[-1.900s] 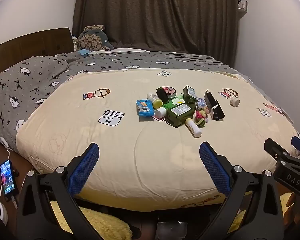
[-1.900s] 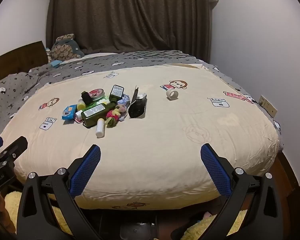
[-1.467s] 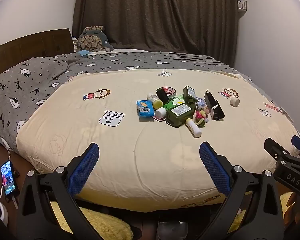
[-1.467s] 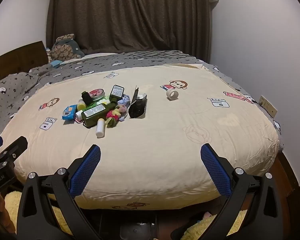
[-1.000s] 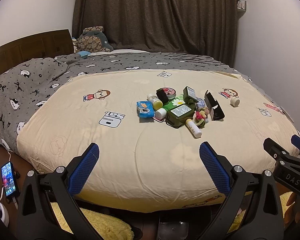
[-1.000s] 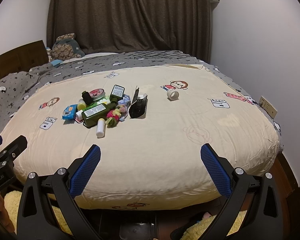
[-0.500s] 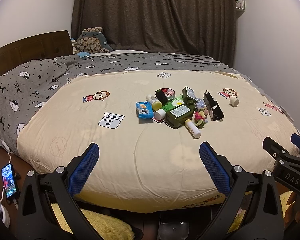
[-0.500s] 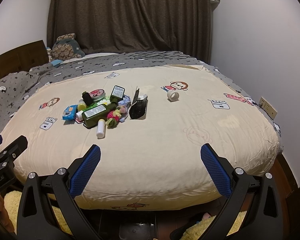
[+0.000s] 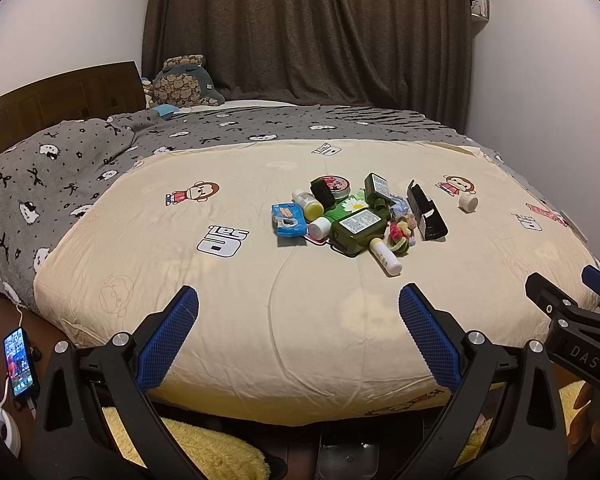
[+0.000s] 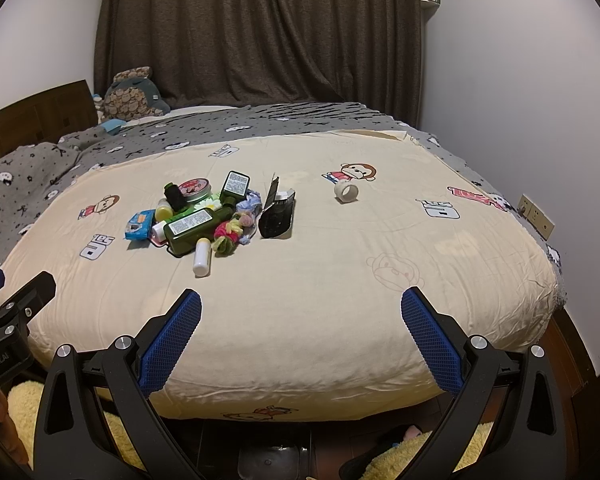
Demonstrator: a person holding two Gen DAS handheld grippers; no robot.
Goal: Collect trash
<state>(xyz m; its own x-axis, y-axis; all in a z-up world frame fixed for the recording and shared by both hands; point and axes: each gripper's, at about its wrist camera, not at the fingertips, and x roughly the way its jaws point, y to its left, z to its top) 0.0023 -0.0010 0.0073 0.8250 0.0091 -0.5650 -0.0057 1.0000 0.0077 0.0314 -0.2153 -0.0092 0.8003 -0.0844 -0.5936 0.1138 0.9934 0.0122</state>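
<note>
1. Grippers are sitting nearest of all: the left gripper (image 9: 298, 308) and the right gripper (image 10: 300, 308) are both hanging at the foot edge of the bed with jaws spread wide and nothing between the blue pads.
2. Yellow fleece (image 9: 204, 448) is lying on the floor just below them, and a lit phone (image 9: 18, 356) is charging at the left.
3. Cream quilt (image 9: 260, 300) with monkey prints is covering the bed beyond the fingers.
4. Trash is lying in one pile mid-quilt, well apart from both grippers: a white tube (image 9: 385, 258) is pointing nearest, touching a dark green bottle (image 9: 360, 226) and a colourful scrunchie (image 9: 400, 234).
5. Blue packet (image 9: 288, 220) is sitting at the pile's left side, with a yellow-capped bottle (image 9: 309, 205) and a red round tin (image 9: 332, 184) behind.
6. Black open case (image 9: 426, 212) is lying just to the right of the pile, and a white tape roll (image 10: 346, 192) is sitting apart, further right.
7. Grey patterned blanket (image 9: 60, 168), a plush toy (image 9: 184, 86) and a dark curtain (image 9: 308, 28) are filling the far end.
</note>
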